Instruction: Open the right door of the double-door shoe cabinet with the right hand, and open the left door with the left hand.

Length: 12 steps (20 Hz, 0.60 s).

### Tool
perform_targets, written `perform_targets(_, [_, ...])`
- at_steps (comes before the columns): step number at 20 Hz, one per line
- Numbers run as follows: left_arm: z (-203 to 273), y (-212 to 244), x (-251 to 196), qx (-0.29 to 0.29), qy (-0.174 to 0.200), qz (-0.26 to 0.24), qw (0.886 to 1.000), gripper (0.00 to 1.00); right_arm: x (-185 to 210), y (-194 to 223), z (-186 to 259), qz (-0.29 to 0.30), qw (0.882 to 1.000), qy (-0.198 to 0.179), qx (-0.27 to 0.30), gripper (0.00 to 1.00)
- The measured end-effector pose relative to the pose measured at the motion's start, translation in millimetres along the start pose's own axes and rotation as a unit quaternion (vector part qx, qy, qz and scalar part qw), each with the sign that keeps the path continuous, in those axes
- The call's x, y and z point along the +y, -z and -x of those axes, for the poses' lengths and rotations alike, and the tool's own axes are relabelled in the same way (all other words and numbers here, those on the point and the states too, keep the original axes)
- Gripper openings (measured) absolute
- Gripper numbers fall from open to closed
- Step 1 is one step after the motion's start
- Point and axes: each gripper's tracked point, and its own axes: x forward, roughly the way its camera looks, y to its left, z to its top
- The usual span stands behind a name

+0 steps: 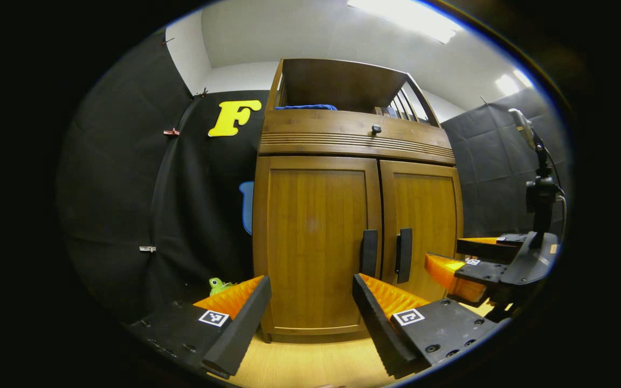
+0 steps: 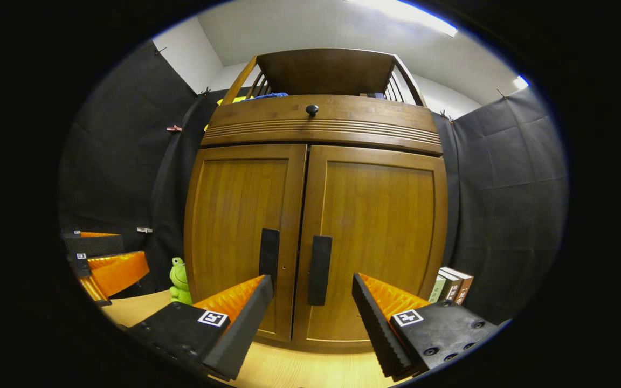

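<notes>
Both doors of the shoe cabinet [image 2: 316,215] shut, nothing opened yet, cabinet standing on the pale tabletop [image 2: 310,366]. Right claw [image 2: 313,312] spread wide and empty, aimed almost square at the right door's handle [image 2: 319,269]: a dark upright bar, long axis vertical, just right of the centre seam, sitting ahead between the two fingers but not yet touched. Left door's handle [image 2: 269,256] just beside it across the seam. Left claw [image 1: 310,315] likewise wide open and empty, held farther back and off to the left, facing the left door [image 1: 316,242]. Judged nearer its target: the right claw. Seen from the left gripper view, the right claw [image 1: 459,258] already close to the right door [image 1: 423,226]; seen from the right gripper view, a green frog toy [image 2: 179,280] and some books [image 2: 450,285] flanking the cabinet.
</notes>
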Motion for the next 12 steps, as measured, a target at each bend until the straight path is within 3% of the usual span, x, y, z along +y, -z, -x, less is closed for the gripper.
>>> perform_targets(12, [-3.9,1.7,3.4,-0.004,0.010,0.005,1.000,0.95,-8.1,27.3,-97.2,0.002,0.999,0.035,0.029,0.89])
